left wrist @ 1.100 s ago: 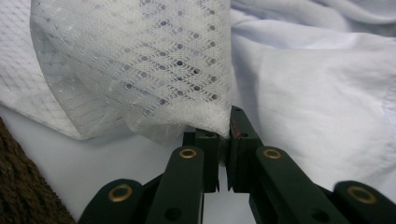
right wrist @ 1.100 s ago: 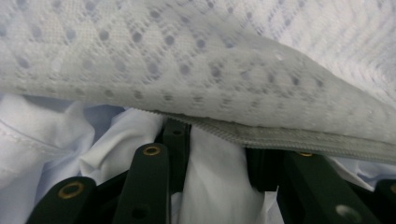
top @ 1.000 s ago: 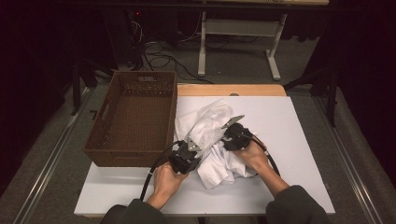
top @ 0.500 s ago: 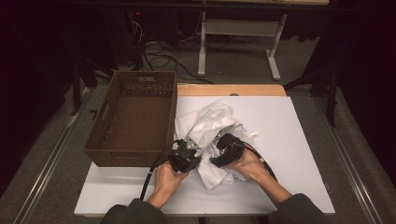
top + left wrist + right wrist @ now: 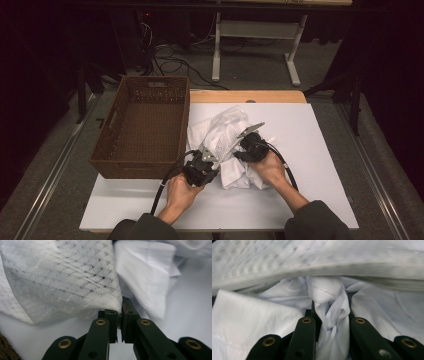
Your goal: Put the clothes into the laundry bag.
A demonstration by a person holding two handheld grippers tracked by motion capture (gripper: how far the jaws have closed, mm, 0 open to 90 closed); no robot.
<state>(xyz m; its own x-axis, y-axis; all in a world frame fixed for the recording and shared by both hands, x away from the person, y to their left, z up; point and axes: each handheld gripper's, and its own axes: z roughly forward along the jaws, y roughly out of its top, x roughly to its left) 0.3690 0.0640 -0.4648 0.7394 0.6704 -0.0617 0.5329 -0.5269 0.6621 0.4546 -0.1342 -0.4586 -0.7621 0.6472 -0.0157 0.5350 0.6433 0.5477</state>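
Observation:
A heap of white cloth (image 5: 225,135) lies on the white table (image 5: 320,145), part plain, part perforated mesh. My left gripper (image 5: 212,152) is at the heap's front left. In the left gripper view it (image 5: 121,312) is shut on a corner of the mesh fabric (image 5: 62,282), with plain cloth (image 5: 145,277) beyond. My right gripper (image 5: 239,150) digs into the heap from the right. Its jaws have just been closing, and in the right gripper view it (image 5: 330,311) pinches a twisted fold of plain white cloth (image 5: 329,297) under a blurred mesh layer (image 5: 312,260).
A brown wicker basket (image 5: 142,160) with nothing in it stands at the table's left, close to my left gripper. Bare white table lies to the right and front of the heap. A wooden strip (image 5: 245,96) runs along the far edge.
My right gripper dipped toward the front left into the cloth, then came back up to the right. The heap's top shifted with it. The left gripper stayed put.

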